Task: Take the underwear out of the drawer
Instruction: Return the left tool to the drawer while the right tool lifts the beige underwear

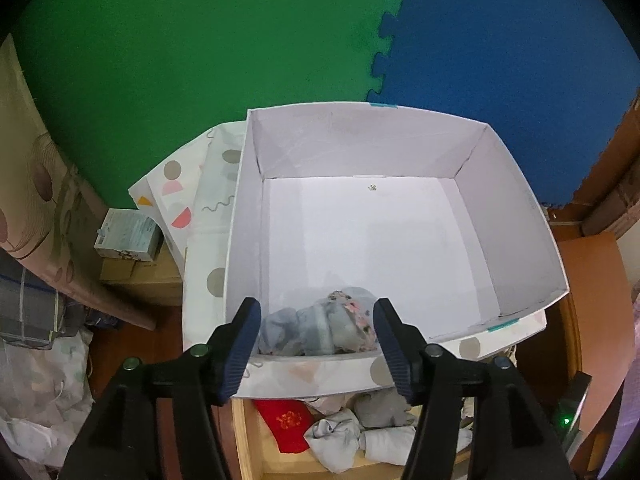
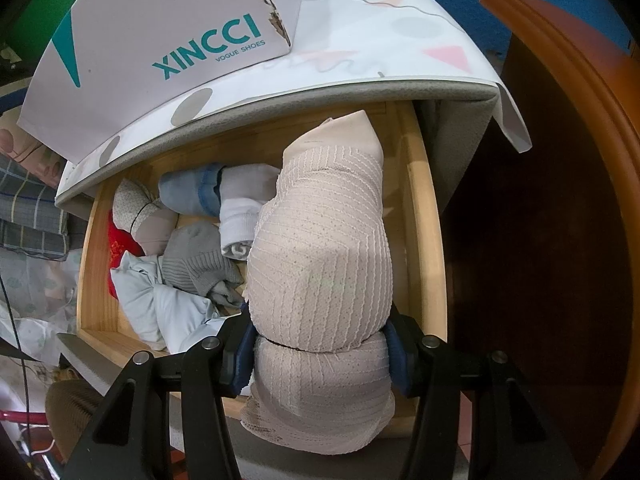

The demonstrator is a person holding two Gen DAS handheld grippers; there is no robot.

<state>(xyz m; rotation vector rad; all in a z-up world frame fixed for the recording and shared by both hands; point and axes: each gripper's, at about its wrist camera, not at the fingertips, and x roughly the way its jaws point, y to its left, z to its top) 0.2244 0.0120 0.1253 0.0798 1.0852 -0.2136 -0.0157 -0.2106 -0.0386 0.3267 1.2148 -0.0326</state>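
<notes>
Left wrist view: the left claw stands apart at the bottom centre of the frame, its dark blue pads clear of any cloth. Between and beyond the pads, a grey floral bundle lies inside the white box, against the box's near wall at lower centre. The pads do not press on the bundle. The rest of the box floor is bare. The box sits on a patterned cover to its left. Below the box, at the bottom of the frame, the open wooden drawer holds a red item and several white and grey rolled garments. Green and blue foam mats fill the top of the frame.

Right wrist view: the right claw is clamped on a beige ribbed roll of underwear at lower centre. The pads squeeze the roll at its waist, and cloth bulges above and below the grip. The roll stands over the right part of the drawer. To its left, the drawer contains grey, white, blue and red garments. The box, printed XINCCI, occupies the upper left, on the cover. A brown wooden panel fills the right side.
</notes>
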